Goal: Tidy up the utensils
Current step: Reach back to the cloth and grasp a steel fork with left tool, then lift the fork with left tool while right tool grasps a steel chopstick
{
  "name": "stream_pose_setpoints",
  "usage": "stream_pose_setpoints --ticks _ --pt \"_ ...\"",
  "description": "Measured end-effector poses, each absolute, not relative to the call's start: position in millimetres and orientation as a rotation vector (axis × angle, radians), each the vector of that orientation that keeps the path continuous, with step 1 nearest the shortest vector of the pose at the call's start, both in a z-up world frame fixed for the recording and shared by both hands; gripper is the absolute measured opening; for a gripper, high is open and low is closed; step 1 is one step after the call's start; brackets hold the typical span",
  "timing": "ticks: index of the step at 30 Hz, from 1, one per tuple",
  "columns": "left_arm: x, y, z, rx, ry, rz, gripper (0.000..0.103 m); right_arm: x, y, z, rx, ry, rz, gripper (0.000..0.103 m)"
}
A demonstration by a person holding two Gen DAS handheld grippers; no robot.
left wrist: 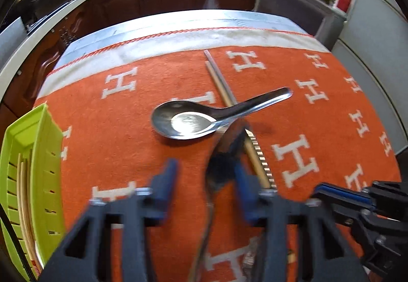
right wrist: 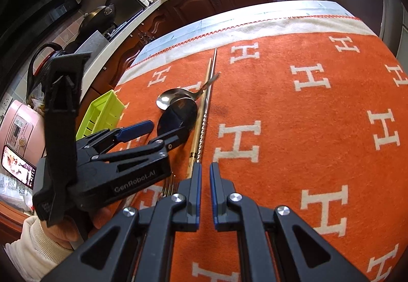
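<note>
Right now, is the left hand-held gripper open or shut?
Open: the left hand-held gripper has a wide gap between its blue pads, around the blurred shiny metal spoon.
</note>
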State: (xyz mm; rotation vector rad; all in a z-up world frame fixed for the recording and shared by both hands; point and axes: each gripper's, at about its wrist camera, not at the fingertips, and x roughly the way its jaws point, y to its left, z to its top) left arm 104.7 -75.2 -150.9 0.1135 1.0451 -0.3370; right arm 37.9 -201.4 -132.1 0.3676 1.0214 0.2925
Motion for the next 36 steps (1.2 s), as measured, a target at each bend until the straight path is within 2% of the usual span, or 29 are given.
stream_pose_setpoints --ticks 7,9,15,23,26,36 --pt "101.8 -67.7 -146.3 0.040 1.054 -0.343 0.003 39.6 -200.4 -131.8 0.364 1.022 0.290 0.007" --pt "101.0 -62.9 -144.3 0.027 1.066 -0.336 0.002 40.7 -200.3 -132.6 0.367 1.028 0.292 0.007" --pt "93.4 -43.9 -140.2 0.005 1.086 -0.302 0.001 54.6 -197.5 -136.1 0.385 1.039 0.285 0.016" --pt "79.0 -15.4 -115.2 -0.039 1.045 -0.296 0.001 87.0 -186.0 -140.7 0.370 1.057 0.267 0.016" --pt "72.9 -6.5 -102.5 -0.049 1.017 -0.296 0.001 93.5 -176.2 -143.4 0.283 1.067 0.202 0.013" --pt "64.5 14.7 -85.5 -0.116 0.990 -0.300 0.001 100.4 -143.2 -141.4 0.035 1.037 0.129 0.014"
